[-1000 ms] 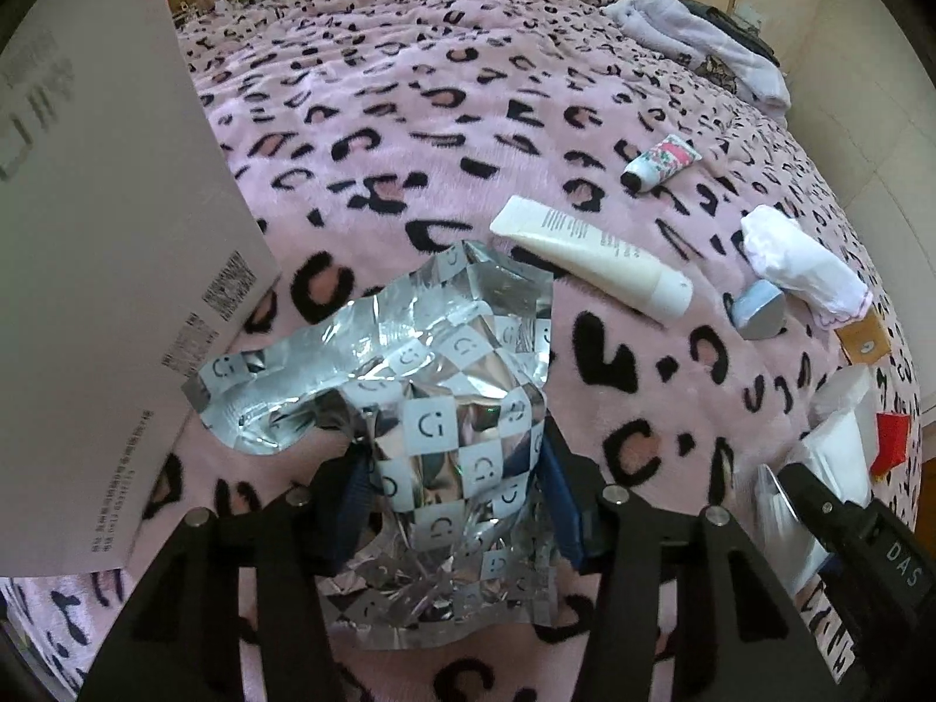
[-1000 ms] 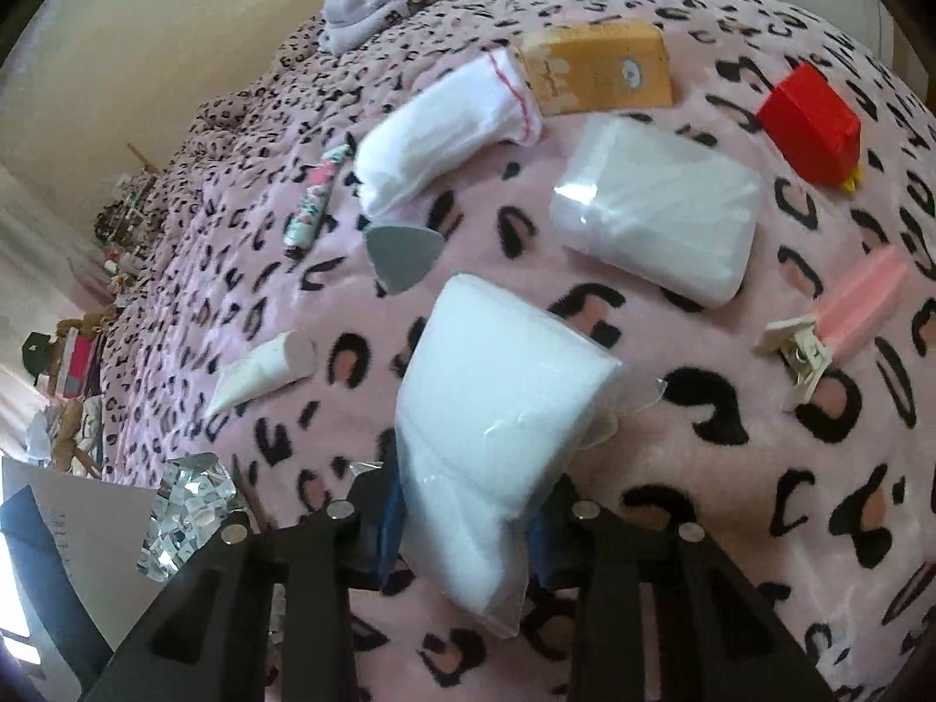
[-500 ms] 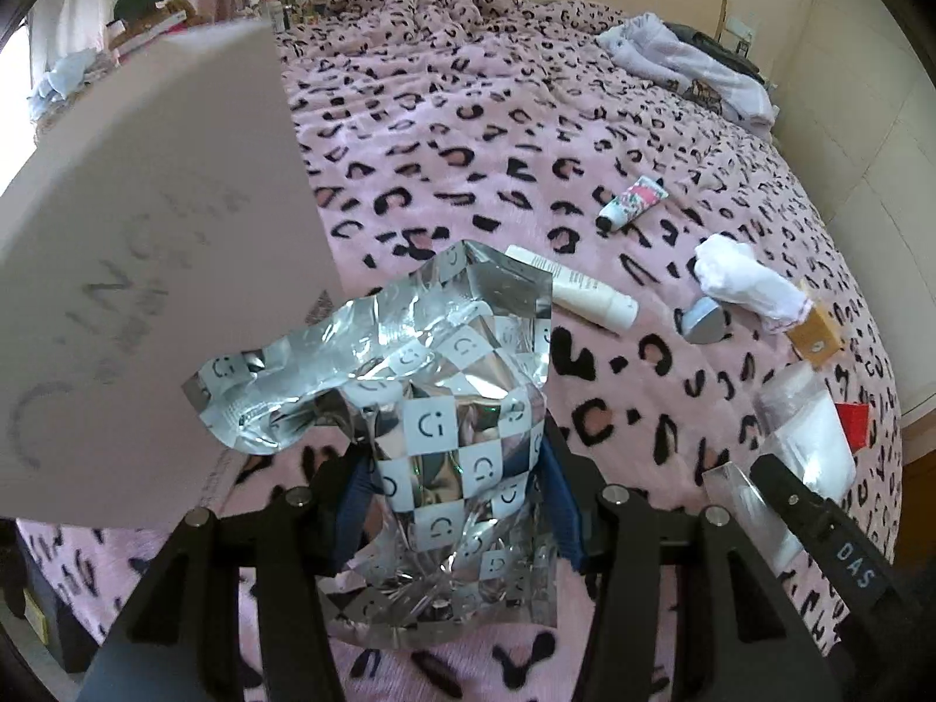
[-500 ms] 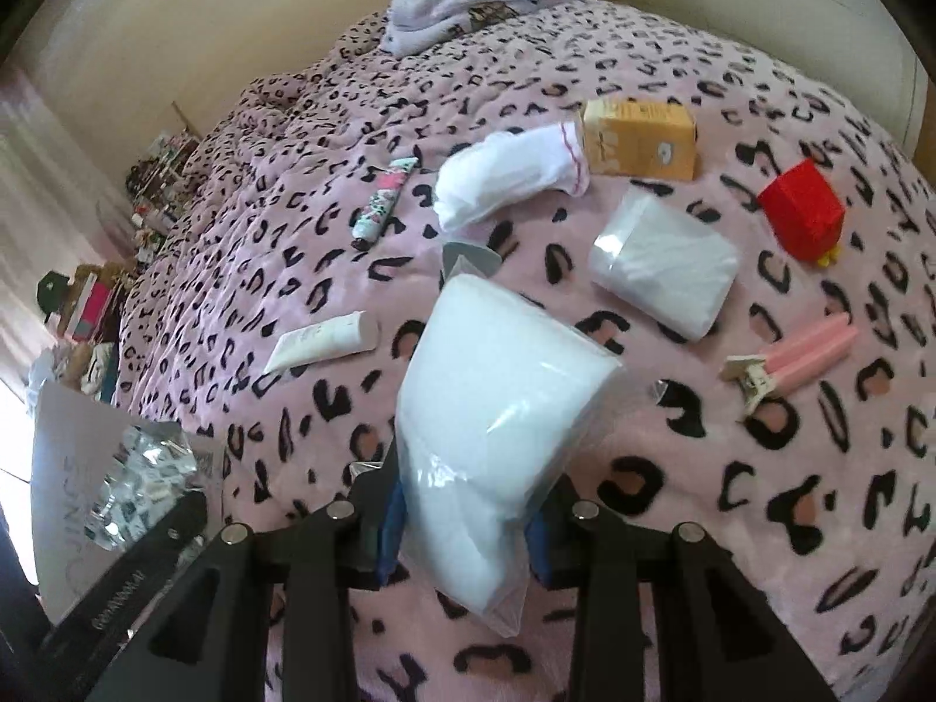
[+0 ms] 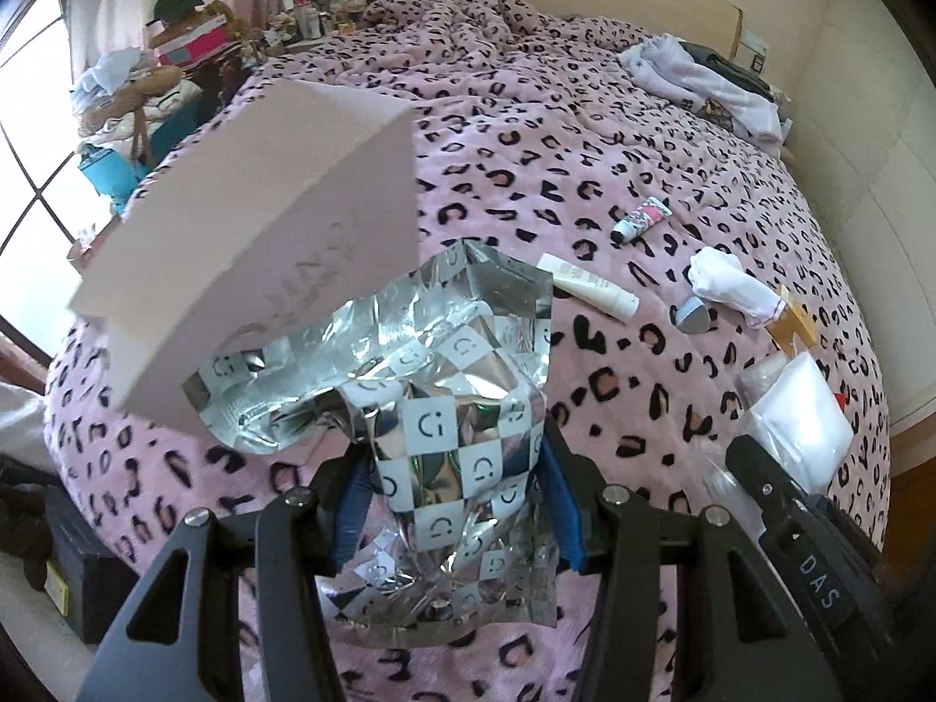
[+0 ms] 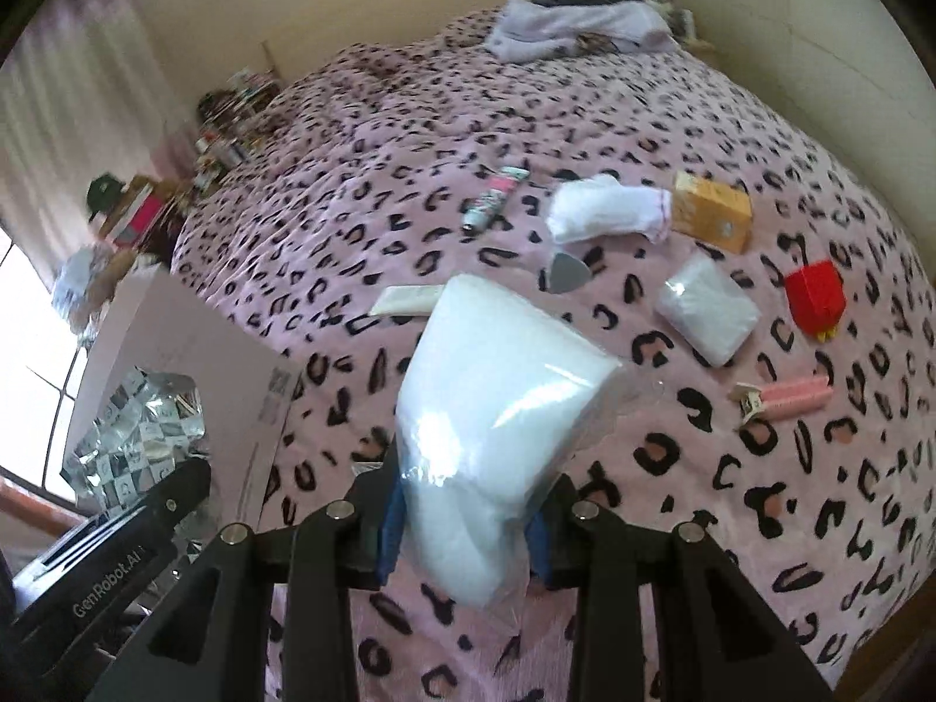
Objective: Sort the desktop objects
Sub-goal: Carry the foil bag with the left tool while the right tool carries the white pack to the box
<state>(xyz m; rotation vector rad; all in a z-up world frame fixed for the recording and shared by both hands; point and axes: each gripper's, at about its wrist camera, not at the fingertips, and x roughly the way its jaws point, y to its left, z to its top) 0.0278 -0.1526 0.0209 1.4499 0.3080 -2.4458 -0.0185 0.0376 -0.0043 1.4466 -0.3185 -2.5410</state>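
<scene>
Bed surface: pink blanket with black leopard spots (image 5: 526,134) fills both views, with a cream wall behind it.
Room edge: cluttered shelf and a window sit at upper left of the left view.
Left gripper (image 5: 453,506): its blue pads are clamped on a crinkled silver foil bag with a white checker print (image 5: 433,409), held clear of the blanket at lower centre of the frame.
Right gripper (image 6: 462,532): jaws narrow and closed around a clear plastic packet of white pads (image 6: 491,398), raised above the blanket at lower centre.
Pale pink cardboard box (image 5: 251,257): stands at left of the left view, just behind the foil bag.
White tube with a white cap (image 5: 591,286): lies on the blanket right of centre in the left view, partly hidden by the bag's top edge.
Small floral tube with a black cap (image 6: 494,199): upper centre of the right view, apart from the others.
Rolled white sock with a pink hem (image 6: 608,207): touching a yellow carton (image 6: 711,210) on its right.
Grey teardrop-shaped piece (image 6: 566,274): just below the sock.
Second clear packet of white pads (image 6: 705,307): flat on the blanket, right of centre.
Red block (image 6: 814,298): near the right edge.
Pink clip (image 6: 784,398): below the red block.
Pile of pale clothes (image 6: 579,26): far end of the bed, top of frame.
</scene>
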